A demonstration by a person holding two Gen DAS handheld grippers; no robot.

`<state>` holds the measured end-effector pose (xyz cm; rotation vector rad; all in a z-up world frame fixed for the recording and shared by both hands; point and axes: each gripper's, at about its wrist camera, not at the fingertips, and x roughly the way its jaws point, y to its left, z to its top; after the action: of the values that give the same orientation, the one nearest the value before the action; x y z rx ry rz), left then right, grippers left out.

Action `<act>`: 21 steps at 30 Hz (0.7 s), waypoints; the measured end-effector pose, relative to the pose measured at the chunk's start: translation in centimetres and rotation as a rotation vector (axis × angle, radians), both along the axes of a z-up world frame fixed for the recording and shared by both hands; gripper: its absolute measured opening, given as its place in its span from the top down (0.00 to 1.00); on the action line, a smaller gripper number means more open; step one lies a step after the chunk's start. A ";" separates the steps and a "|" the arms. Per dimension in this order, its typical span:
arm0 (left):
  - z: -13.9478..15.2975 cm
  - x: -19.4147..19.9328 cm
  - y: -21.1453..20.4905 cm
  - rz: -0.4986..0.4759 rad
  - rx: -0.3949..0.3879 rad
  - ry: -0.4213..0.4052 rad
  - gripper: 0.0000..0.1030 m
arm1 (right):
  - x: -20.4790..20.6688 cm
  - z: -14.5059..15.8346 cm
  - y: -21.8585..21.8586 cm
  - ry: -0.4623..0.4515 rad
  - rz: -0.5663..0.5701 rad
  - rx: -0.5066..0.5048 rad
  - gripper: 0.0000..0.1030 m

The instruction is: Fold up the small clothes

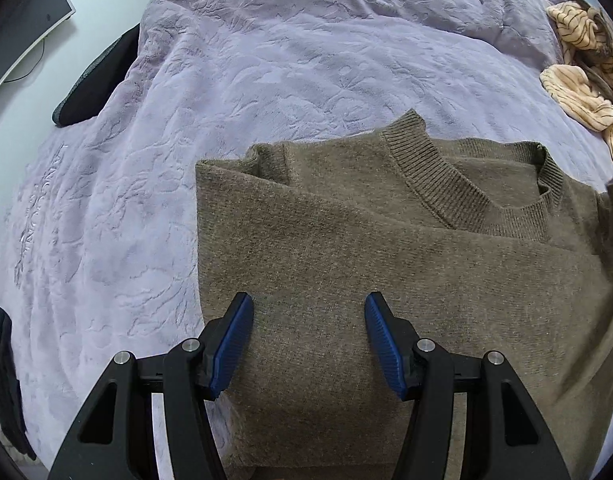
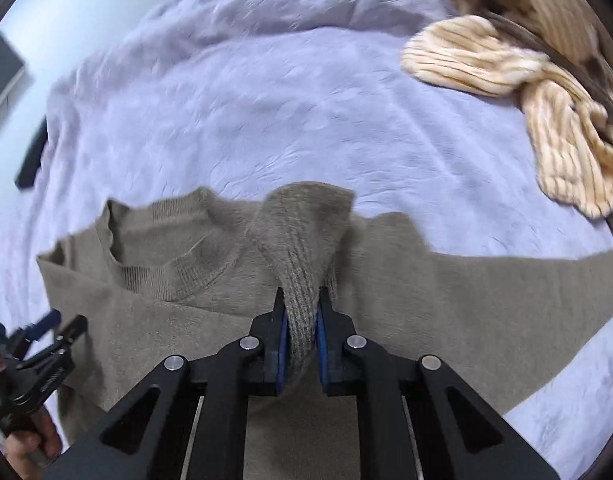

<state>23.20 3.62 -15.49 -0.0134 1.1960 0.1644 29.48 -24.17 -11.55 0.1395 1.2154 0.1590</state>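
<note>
A plush lilac embossed blanket [image 1: 234,92] covers the bed under me. On it lies the brown knitted sweater [image 1: 386,248], front up, ribbed round collar away from me, one side already folded in with a straight edge. A crumpled peach striped fleece garment [image 2: 506,68] sits well apart at the far right. My right claw [image 2: 301,320] is clamped tight on the sweater's ribbed sleeve cuff [image 2: 302,240], lifted above the body. My left claw [image 1: 308,308] hangs spread wide over the lower sweater, holding nothing.
</note>
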 end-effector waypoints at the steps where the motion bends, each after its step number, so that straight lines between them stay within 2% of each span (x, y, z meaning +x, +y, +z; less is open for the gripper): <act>1: -0.2 0.0 0.2 0.004 -0.007 0.001 0.42 | -0.6 -0.1 -1.7 -0.005 -0.041 0.055 0.87; 2: -0.2 0.0 0.3 0.008 -0.012 0.002 0.42 | -1.2 -0.5 -3.3 -0.005 -0.079 0.127 0.87; 5: -0.8 0.2 0.6 0.012 -0.012 0.011 0.42 | -2.2 -3.3 -5.4 0.040 -0.127 0.247 0.84; 8: -0.7 0.3 0.8 0.014 -0.013 0.020 0.42 | -3.4 -6.3 -7.1 0.135 -0.173 0.327 0.72; 11: 0.3 0.5 1.0 0.006 -0.007 0.001 0.42 | -4.6 -5.7 -8.2 0.119 -0.196 0.384 0.52; 12: 0.6 0.5 1.1 0.004 -0.013 -0.004 0.42 | -4.9 -5.3 -8.2 0.115 -0.195 0.382 0.37; 13: 0.7 0.7 1.4 0.001 -0.018 -0.007 0.42 | -5.0 -4.9 -8.2 0.104 -0.196 0.367 0.31; 14: 0.8 0.9 1.4 -0.002 -0.011 -0.009 0.42 | -5.1 -4.5 -8.5 0.089 -0.194 0.364 0.31; 15: 0.7 1.1 1.5 -0.002 0.003 -0.008 0.42 | -5.0 -4.4 -8.6 0.085 -0.194 0.367 0.31; 17: 0.4 1.6 1.7 0.009 0.019 0.003 0.42 | -4.3 -4.8 -9.0 0.110 -0.226 0.385 0.45; 18: 0.2 1.7 1.8 0.014 0.025 0.003 0.42 | -3.9 -5.2 -9.2 0.128 -0.252 0.397 0.70; 19: 0.1 1.8 1.7 0.016 0.038 0.003 0.42 | -3.6 -5.4 -9.5 0.144 -0.278 0.424 0.85; 21: 0.0 1.8 1.9 0.015 0.054 -0.001 0.42 | -4.0 -4.8 -10.5 0.107 -0.283 0.483 0.88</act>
<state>24.97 5.51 -15.51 0.0250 1.1902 0.2100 25.50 -34.63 -16.36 0.7446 1.2320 0.1972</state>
